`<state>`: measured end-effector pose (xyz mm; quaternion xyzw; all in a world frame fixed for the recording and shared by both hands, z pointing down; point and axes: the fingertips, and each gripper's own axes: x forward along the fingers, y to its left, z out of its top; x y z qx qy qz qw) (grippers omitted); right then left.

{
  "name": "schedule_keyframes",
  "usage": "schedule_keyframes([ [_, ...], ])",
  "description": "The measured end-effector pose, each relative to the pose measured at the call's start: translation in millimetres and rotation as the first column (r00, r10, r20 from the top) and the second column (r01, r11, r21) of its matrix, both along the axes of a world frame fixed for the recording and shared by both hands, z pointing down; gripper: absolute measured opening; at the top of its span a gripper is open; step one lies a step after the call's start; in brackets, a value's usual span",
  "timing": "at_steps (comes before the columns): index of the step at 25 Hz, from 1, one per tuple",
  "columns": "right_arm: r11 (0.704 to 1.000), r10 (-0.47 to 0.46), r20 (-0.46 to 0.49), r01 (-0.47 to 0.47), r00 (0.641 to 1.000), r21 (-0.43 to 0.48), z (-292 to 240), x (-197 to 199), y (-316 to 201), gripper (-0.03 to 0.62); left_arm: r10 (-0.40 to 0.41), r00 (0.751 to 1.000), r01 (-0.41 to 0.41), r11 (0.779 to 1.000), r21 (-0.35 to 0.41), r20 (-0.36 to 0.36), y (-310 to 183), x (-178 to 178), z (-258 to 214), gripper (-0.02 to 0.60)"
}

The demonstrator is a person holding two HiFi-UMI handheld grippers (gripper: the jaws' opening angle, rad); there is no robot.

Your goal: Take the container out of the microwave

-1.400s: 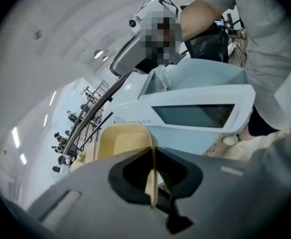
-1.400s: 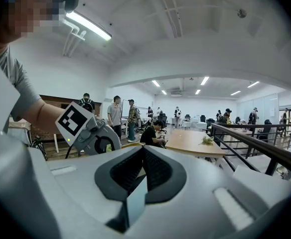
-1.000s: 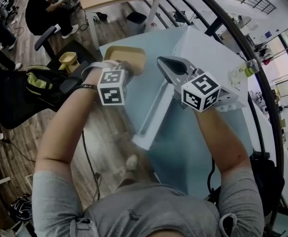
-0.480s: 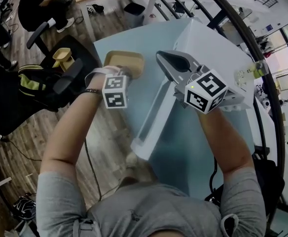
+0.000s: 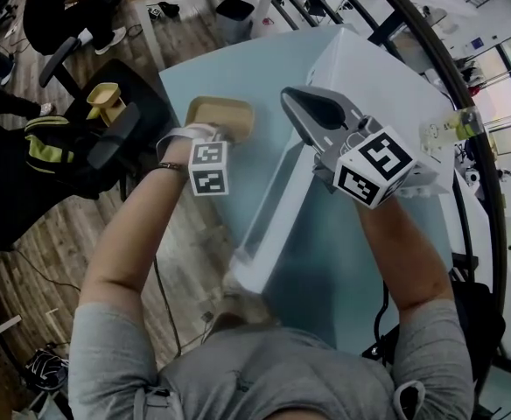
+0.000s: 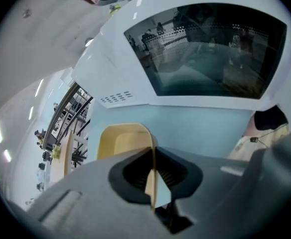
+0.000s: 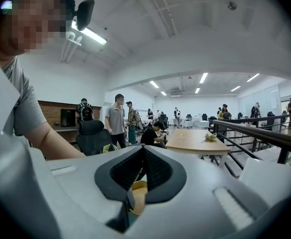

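The tan container (image 5: pixel 223 116) is outside the white microwave (image 5: pixel 374 68), over the light-blue table (image 5: pixel 181 86) left of the open door (image 5: pixel 269 204). My left gripper (image 5: pixel 210 132) is shut on its near rim. In the left gripper view the thin rim stands between the closed jaws (image 6: pixel 153 156), with the container (image 6: pixel 119 141) beyond them and the door's dark window (image 6: pixel 210 49) above. I cannot tell whether the container rests on the table. My right gripper (image 5: pixel 287 96) hovers over the microwave's front, shut and empty (image 7: pixel 143 151).
The table's left edge drops to a wooden floor with a black office chair (image 5: pixel 107 143). A dark railing (image 5: pixel 430 68) curves behind the microwave. The right gripper view shows several people (image 7: pixel 116 118) and a wooden table (image 7: pixel 195 141) across the room.
My left gripper with the container has shifted slightly down and nearer in the head view. The right gripper has stayed shut over the microwave, hardly moving.
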<state>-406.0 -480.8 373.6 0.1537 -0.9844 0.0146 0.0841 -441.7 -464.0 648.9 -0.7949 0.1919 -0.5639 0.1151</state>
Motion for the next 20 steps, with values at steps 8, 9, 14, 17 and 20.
schedule_keyframes([
  [8,1.0,0.003,0.015,-0.003,1.0,-0.017,3,-1,-2,0.006,0.003,1.0,-0.003,1.0,-0.008,0.01,-3,2,21,0.041],
  [9,1.0,0.004,0.017,-0.003,1.0,-0.018,3,0,-2,0.006,0.004,1.0,-0.004,1.0,-0.007,0.012,-3,3,23,0.041],
  [14,1.0,0.01,0.019,-0.01,1.0,-0.023,6,3,-6,0.006,0.01,1.0,-0.01,1.0,-0.007,0.024,-5,6,33,0.041],
  [17,1.0,0.015,0.016,-0.014,1.0,-0.028,9,6,-6,0.006,0.021,0.999,-0.021,1.0,-0.007,0.035,-5,9,38,0.041],
  [20,0.999,0.017,0.014,-0.017,1.0,-0.028,10,8,-7,0.006,0.027,0.999,-0.027,1.0,-0.003,0.045,-7,10,43,0.041],
])
